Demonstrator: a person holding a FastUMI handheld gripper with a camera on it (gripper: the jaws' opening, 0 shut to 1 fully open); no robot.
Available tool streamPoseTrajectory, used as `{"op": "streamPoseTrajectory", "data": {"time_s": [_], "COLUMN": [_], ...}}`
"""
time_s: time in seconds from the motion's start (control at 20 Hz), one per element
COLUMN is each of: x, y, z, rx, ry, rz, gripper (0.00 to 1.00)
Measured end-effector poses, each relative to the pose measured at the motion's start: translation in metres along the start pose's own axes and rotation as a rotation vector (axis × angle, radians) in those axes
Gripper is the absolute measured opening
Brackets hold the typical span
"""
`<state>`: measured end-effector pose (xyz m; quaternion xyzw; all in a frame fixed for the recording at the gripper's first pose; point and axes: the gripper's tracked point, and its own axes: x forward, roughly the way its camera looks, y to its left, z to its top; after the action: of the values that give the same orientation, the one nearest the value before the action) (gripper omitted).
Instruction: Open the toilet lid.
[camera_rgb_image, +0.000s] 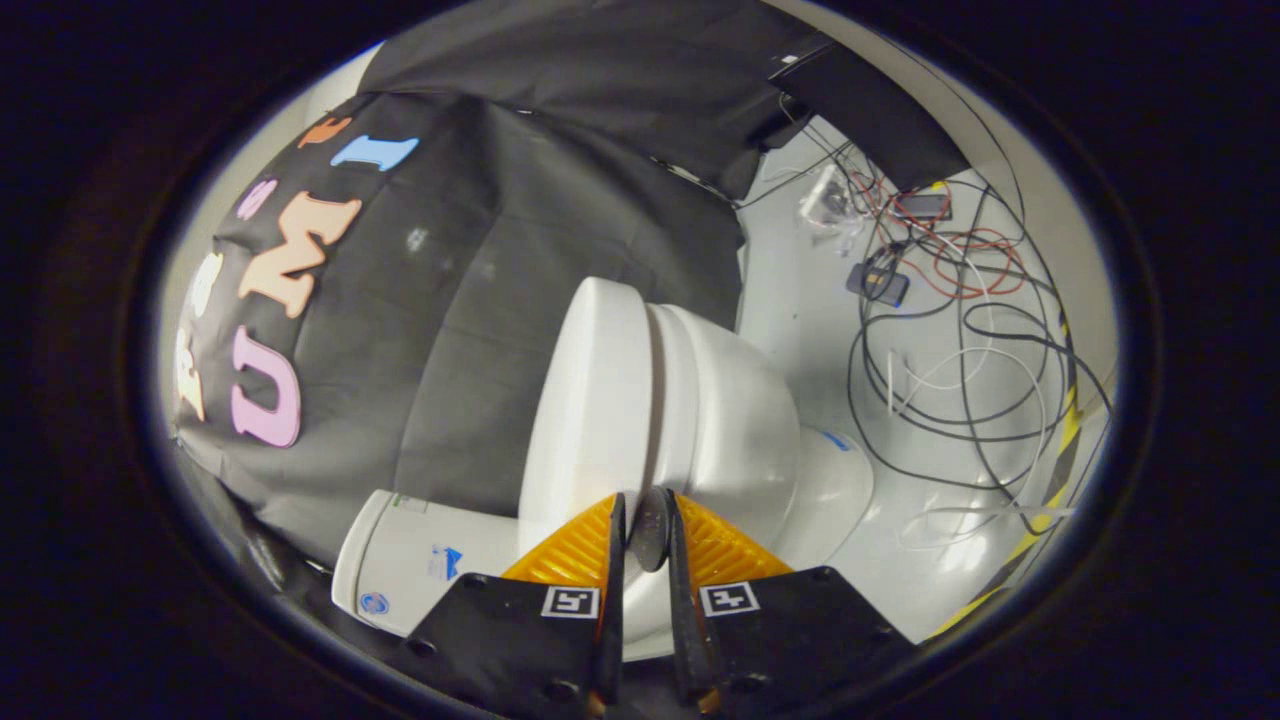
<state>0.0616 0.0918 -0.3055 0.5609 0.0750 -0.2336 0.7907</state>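
Observation:
The view is rolled on its side, so the white toilet stands sideways ahead of the fingers. Its lid (585, 400) lies flat against the seat (668, 390), with the bowl (740, 410) beneath. My gripper (648, 535) sits at the lid's near rim, right on the seam between lid and seat. The two fingers (575, 550) are drawn close together on a small dark rounded bit of that rim (648, 525). How far the rim reaches between the fingers is hidden.
The white tank (420, 560) with blue stickers lies close beside the fingers. Black cloth hangs behind the toilet. On the pale floor beyond the bowl lie tangled cables (960, 340), small devices (880, 283) and yellow-black tape (1060, 450).

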Motion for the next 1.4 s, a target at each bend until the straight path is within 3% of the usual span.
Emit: {"op": "streamPoseTrajectory", "data": {"time_s": [0.3, 0.6, 0.75, 1.4], "x": [-0.009, -0.027, -0.038, -0.062], "y": [0.024, 0.087, 0.132, 0.261], "z": [0.008, 0.017, 0.014, -0.041], "rx": [-0.071, -0.248, -0.311, -0.692], "ry": [-0.016, -0.059, -0.083, -0.045], "rz": [0.082, 0.166, 0.248, 0.446], "gripper": [0.23, 0.23, 0.23, 0.25]}}
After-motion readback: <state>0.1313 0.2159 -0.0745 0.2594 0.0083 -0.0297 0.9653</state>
